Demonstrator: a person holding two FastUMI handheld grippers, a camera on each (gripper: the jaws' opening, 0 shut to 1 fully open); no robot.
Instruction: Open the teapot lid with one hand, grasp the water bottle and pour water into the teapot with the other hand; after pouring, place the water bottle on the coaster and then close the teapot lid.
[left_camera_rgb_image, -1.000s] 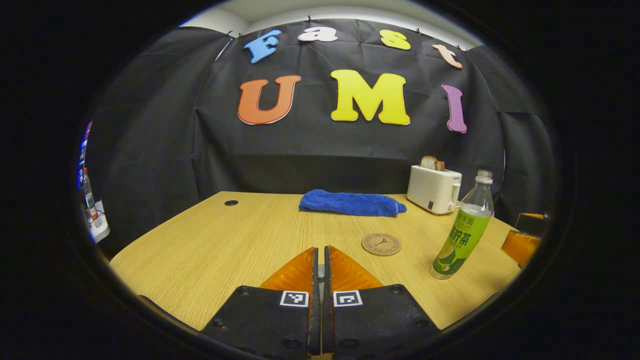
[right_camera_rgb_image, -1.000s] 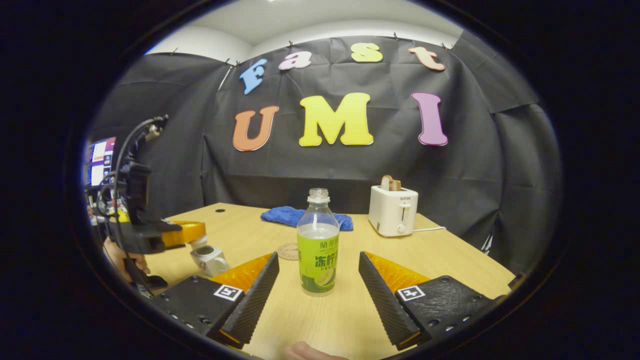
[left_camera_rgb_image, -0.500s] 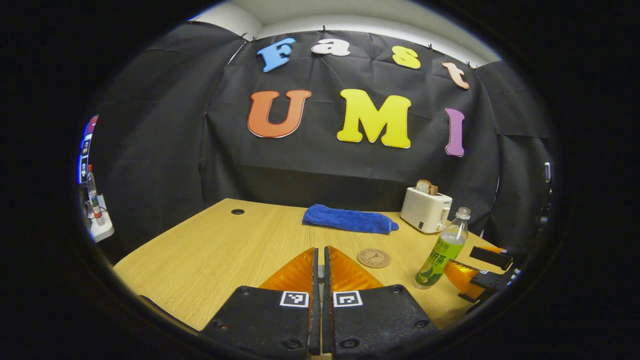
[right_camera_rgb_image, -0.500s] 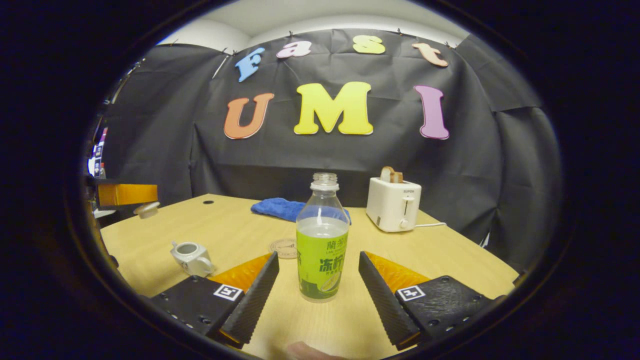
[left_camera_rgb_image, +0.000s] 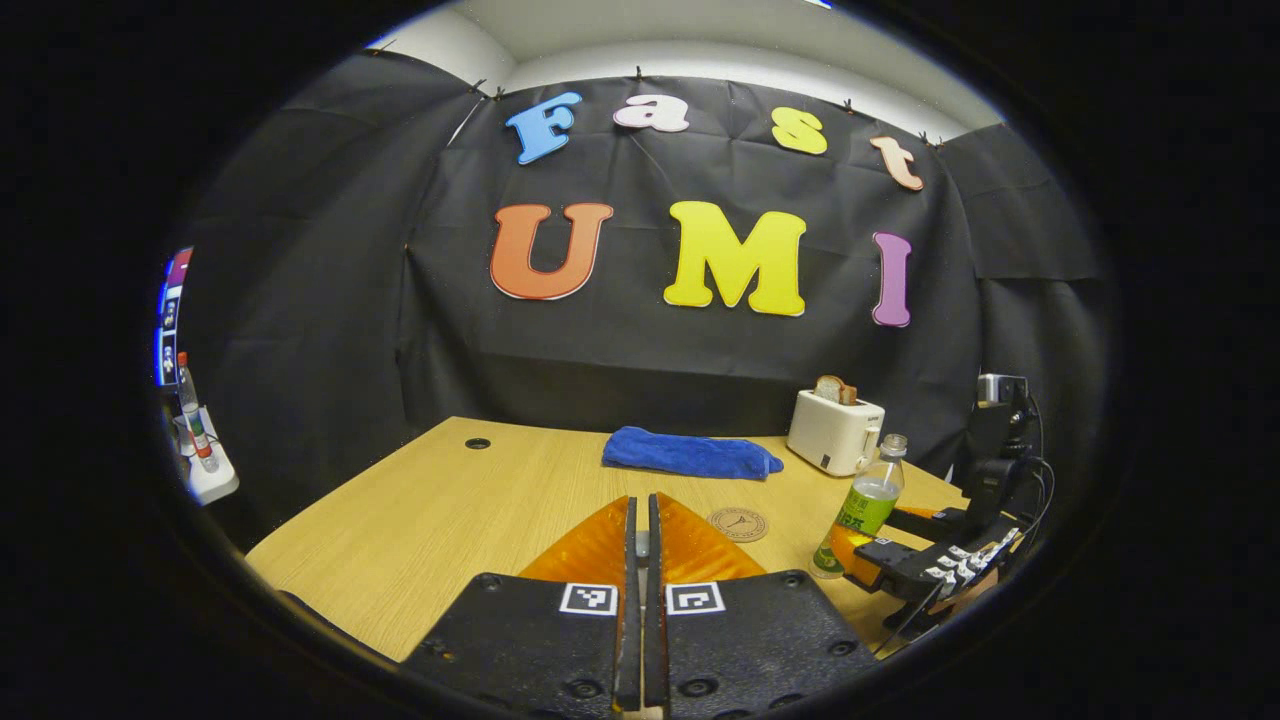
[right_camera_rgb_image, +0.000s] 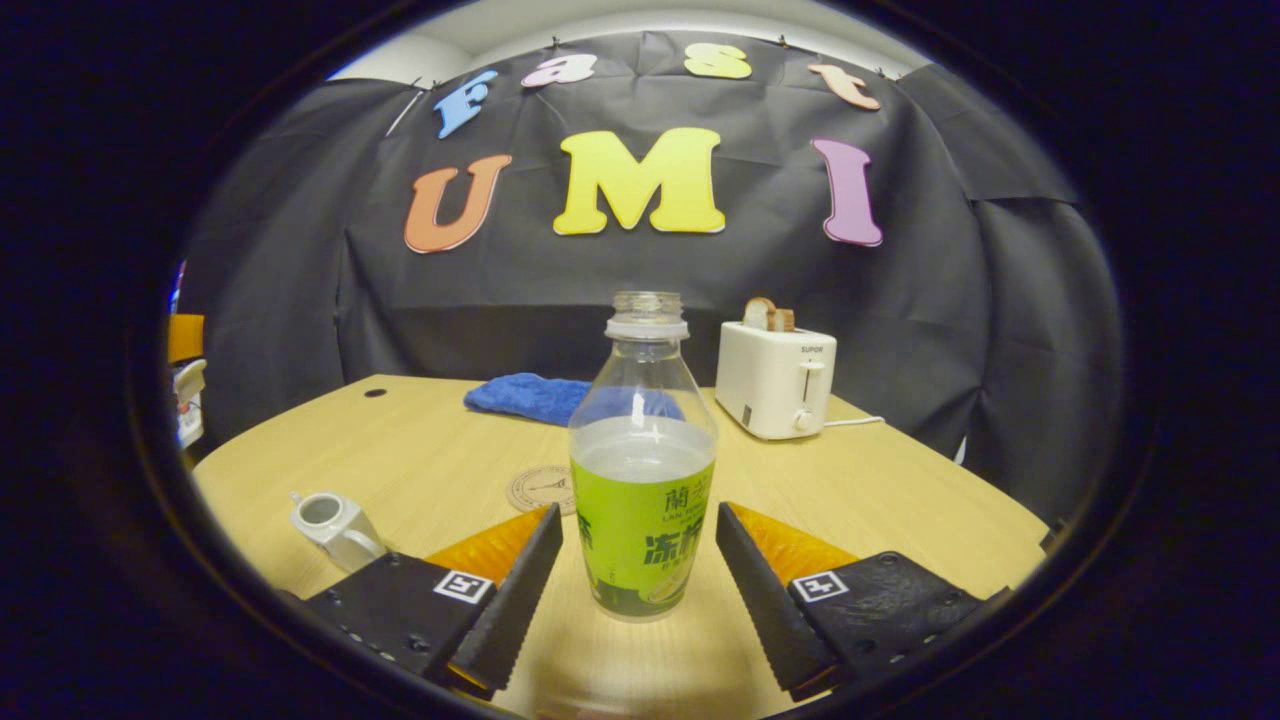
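The bottle (right_camera_rgb_image: 643, 470) stands upright between the right gripper's (right_camera_rgb_image: 640, 560) spread fingers, not touching either. The lidless teapot (right_camera_rgb_image: 333, 525) sits left; a coaster (right_camera_rgb_image: 541, 489) lies behind

Left gripper (left_camera_rgb_image: 640, 560) fingers pressed together; right gripper (right_camera_rgb_image: 640, 560) fingers spread.
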